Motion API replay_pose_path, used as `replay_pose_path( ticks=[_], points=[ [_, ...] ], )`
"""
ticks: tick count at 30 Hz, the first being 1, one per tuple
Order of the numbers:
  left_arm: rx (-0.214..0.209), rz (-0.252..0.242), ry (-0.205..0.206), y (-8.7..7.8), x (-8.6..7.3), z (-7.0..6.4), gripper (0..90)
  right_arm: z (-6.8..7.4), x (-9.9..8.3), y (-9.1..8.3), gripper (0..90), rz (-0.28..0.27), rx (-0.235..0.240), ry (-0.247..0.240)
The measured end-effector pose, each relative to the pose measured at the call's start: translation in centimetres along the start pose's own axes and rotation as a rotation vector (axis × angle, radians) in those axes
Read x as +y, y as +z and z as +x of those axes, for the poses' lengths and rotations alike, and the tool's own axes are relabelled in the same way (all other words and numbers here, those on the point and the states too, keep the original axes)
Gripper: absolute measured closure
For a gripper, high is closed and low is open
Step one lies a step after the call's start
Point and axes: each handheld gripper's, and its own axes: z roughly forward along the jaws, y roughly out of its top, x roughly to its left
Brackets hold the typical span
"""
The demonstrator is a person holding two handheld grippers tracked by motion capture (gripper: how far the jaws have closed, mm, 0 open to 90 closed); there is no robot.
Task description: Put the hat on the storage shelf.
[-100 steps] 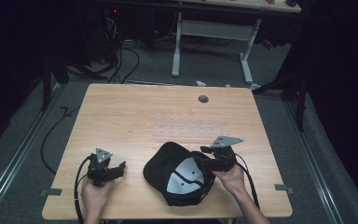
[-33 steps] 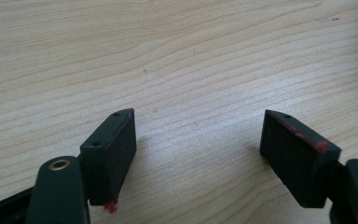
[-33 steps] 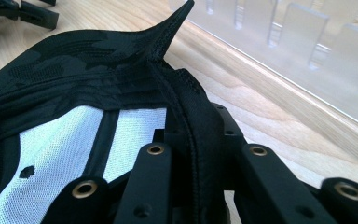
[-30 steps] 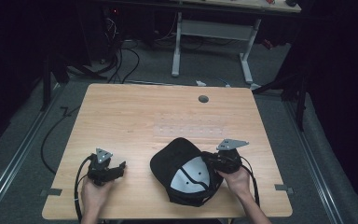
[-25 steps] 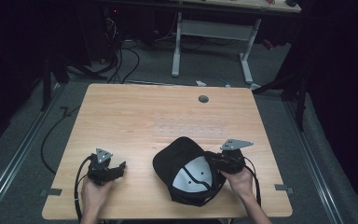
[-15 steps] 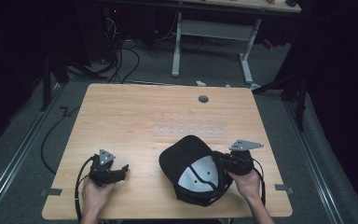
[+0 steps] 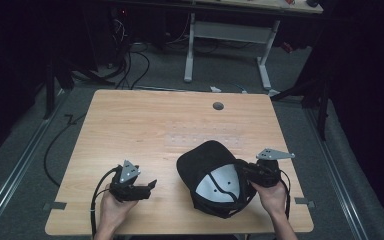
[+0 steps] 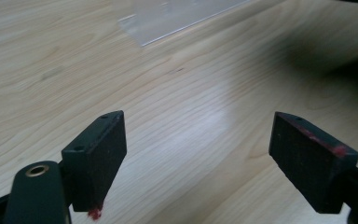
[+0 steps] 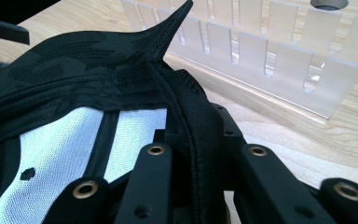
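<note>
Surface (image 7: 130,125) of pale wood grain spans the middle of the high view. Cap (image 7: 207,165), black woven cloth with a white mesh lining showing, lies upside down at lower right, its rim to the right. My right hand-held gripper (image 7: 245,172) is clenched on that stitched rim (image 9: 191,130). My left hand-held gripper (image 7: 147,186) rests at lower left, released, jaws wide apart; the cap lies to its right, well apart. A clear slotted rack (image 9: 261,56) stands beyond the cap.
</note>
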Motion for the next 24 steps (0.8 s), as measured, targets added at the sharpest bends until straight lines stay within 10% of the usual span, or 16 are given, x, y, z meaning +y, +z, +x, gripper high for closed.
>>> replay_pose_path(
  ticks=[24],
  points=[
    [-0.139,0.056,0.126,2.1,-0.7,-5.3,16.9,1.2,2.1,0.9,80.2,0.006,0.027,-0.009]
  ],
)
